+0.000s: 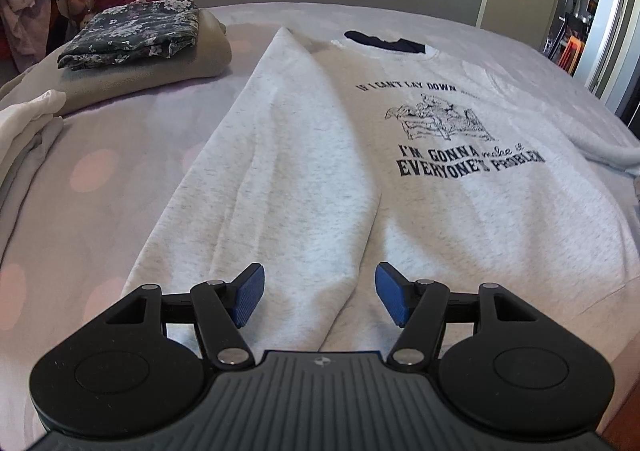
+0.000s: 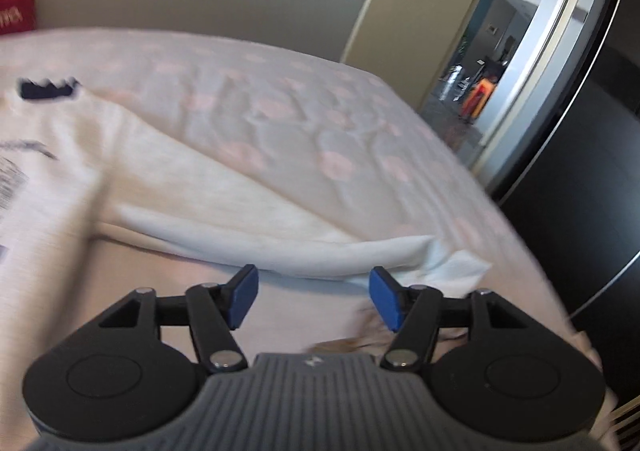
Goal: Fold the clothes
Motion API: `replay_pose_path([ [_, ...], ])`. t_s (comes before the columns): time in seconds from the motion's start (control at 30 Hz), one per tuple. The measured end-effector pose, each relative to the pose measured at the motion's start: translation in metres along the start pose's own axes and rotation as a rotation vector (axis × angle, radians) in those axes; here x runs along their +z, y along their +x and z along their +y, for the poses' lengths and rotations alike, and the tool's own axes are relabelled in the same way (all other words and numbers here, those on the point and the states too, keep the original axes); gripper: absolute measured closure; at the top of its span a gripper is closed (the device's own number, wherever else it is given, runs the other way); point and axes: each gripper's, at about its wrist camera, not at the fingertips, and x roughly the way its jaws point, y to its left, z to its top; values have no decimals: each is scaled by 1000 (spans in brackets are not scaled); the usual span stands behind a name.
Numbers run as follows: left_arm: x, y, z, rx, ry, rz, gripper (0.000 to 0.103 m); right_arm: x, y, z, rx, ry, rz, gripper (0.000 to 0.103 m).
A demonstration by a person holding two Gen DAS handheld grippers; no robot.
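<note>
Only the left view shows the folded floral cloth (image 1: 132,33).

Soft daylight filled the room, brightest through the open doorway (image 1: 592,11) on the right, and shadows on the bed (image 1: 100,179) were faint. The left wrist view was sharp at its centre. The right wrist view was smeared by motion blur, the sweatshirt (image 2: 60,171) print unreadable. Fisheye distortion bowed the bed edges and door frame in both.
</note>
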Motion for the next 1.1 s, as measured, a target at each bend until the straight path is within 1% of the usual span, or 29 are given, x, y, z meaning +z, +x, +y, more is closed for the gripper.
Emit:
replay_pose_path([
  [0.07,7,-8,10,-1,-6,-2,43,-10,-11,20,65,73,-2,28],
  [0.13,15,-12,23,24,7,12,43,-22,-16,37,110,130,8,28],
  [0.27,28,-13,64,131,-37,72,43,-50,-23,61,152,231,16,28],
  [0.3,30,-12,76,153,-57,95,43,-57,-23,64,149,240,12,28],
  [0.33,31,-9,87,160,-69,122,43,-64,-24,68,141,242,7,28],
  [0.47,24,7,118,139,-123,218,43,-80,-19,67,123,258,8,28],
  [0.6,9,23,124,116,-166,269,43,-84,-15,60,137,318,10,28],
  [0.67,2,27,125,93,-197,277,50,-86,-13,61,133,315,18,28],
  [0.7,-2,29,126,81,-213,281,64,-86,-12,62,134,314,22,28],
  [0.73,-2,28,126,68,-213,269,76,-87,-11,62,136,315,25,28],
  [0.77,-2,26,125,54,-212,257,83,-88,-9,62,137,314,28,28],
  [0.8,-2,25,125,41,-212,244,98,-88,-8,63,138,311,31,28],
  [0.83,4,19,125,38,-205,225,101,-88,-7,64,139,309,34,28],
  [0.93,20,1,123,30,-182,165,102,-89,-5,64,144,307,42,28],
  [1.0,39,-16,126,19,-169,127,102,-89,-4,63,147,310,44,28],
  [1.1,73,-41,127,47,-110,80,102,-90,-3,62,150,322,47,28],
])
